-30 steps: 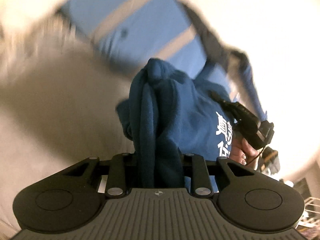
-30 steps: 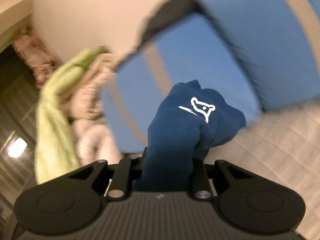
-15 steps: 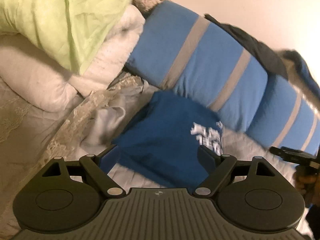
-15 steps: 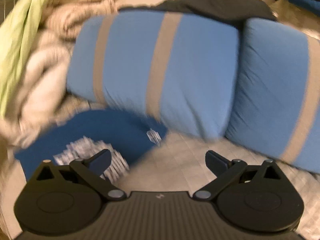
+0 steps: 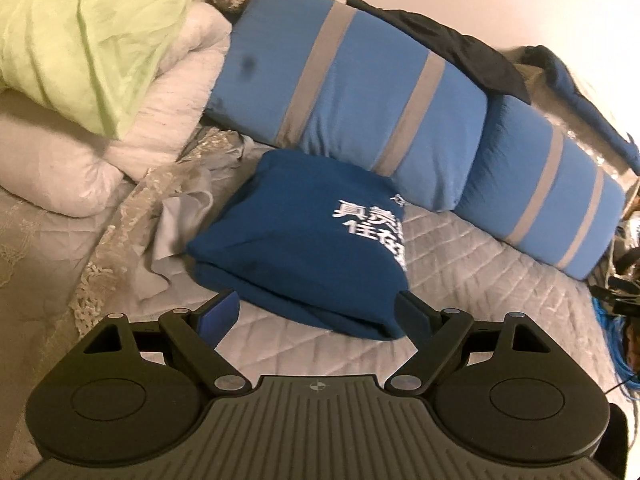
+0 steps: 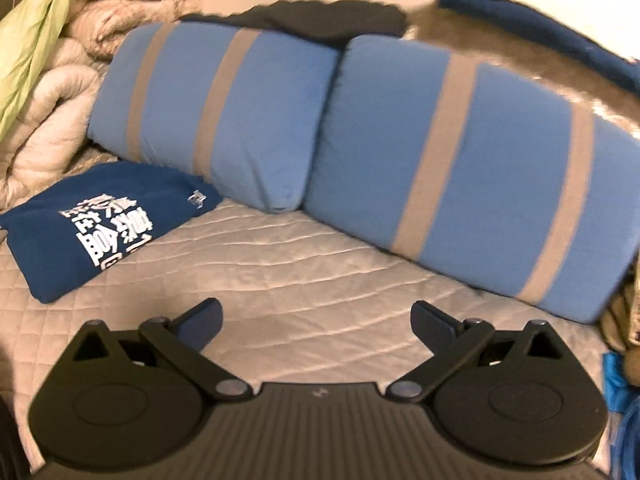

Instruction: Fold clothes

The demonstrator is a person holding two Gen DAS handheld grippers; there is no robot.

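Observation:
A dark blue shirt with white printed characters (image 5: 304,248) lies folded into a thick rectangle on the quilted bed, against the blue pillows. My left gripper (image 5: 316,312) is open just in front of the shirt's near edge, its right finger beside the shirt's corner. In the right wrist view the same folded shirt (image 6: 100,216) lies at the far left. My right gripper (image 6: 316,320) is open over bare quilt, well to the right of the shirt, holding nothing.
Two blue pillows with grey stripes (image 5: 360,88) (image 6: 460,168) line the back of the quilted bed (image 6: 300,264). A green blanket (image 5: 80,28) and white bedding (image 5: 60,160) pile at the left. A grey cloth (image 5: 176,224) lies beside the shirt. Dark clothes (image 5: 460,44) drape over the pillows. Blue cable (image 5: 616,344) hangs at the right.
A second ago both grippers were shut on the shirt and held it up. They let go and opened; the shirt now lies folded on the bed, and the right gripper has swung away rightward.

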